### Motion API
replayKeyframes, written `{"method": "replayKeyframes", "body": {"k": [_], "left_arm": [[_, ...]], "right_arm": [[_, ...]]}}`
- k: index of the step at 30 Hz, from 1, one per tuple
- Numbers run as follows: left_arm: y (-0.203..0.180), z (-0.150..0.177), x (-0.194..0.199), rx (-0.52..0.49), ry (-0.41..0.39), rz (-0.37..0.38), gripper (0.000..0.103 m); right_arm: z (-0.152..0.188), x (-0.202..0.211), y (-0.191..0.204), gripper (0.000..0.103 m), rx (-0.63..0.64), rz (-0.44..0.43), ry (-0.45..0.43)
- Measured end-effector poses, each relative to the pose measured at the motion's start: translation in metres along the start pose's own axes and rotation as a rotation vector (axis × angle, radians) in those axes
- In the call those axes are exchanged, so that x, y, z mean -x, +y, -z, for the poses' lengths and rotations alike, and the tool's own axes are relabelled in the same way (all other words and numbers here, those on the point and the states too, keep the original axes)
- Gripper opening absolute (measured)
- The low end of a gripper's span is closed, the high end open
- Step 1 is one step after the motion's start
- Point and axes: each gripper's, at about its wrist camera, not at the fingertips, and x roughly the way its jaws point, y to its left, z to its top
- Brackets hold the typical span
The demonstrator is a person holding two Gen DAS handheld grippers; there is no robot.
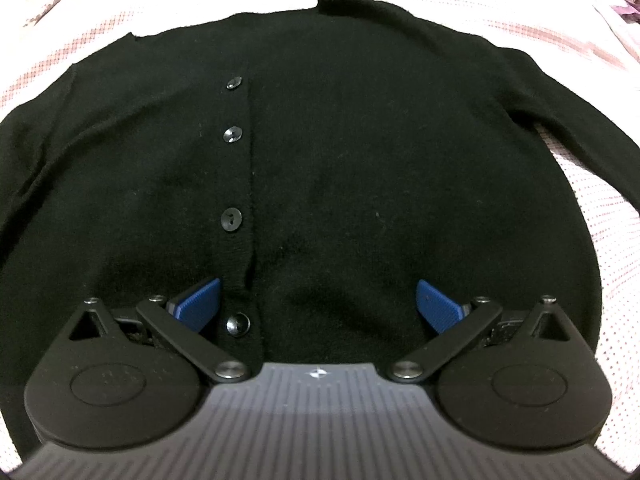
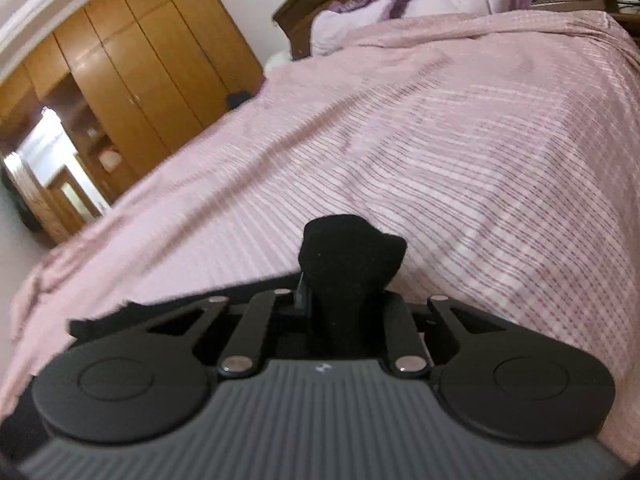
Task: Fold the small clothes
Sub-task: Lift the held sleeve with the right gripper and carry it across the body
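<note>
Item: black cardigan, buttoned, lay flat and unfolded on the pink bedspread; folding judged barely begun, every fold left to make. Left gripper hovered over the cardigan's lower button placket, blue pads spread wide, holding nothing. Right gripper stood pinched narrow on a bunched fold of the cardigan's black knit, raised off the bedspread. No brand, label or legible writing showed.

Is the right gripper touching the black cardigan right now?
Touching. Right wrist view: the right gripper has its jaws shut on a bunched fold of the black cardigan.
</note>
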Motion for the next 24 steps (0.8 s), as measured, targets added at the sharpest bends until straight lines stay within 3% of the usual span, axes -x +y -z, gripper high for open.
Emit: {"method": "replayKeyframes", "body": {"k": [9, 24], "left_arm": [[0.011, 0.003, 0.026, 0.029, -0.033, 0.039, 0.103], [0.056, 0.01, 0.06, 0.069, -0.138, 0.008, 0.103]], "right_arm": [[-0.018, 0.016, 0.052, 0.017, -0.009, -0.159, -0.01], [-0.031, 0.017, 0.172, 0.016, 0.023, -0.417, 0.013]]}}
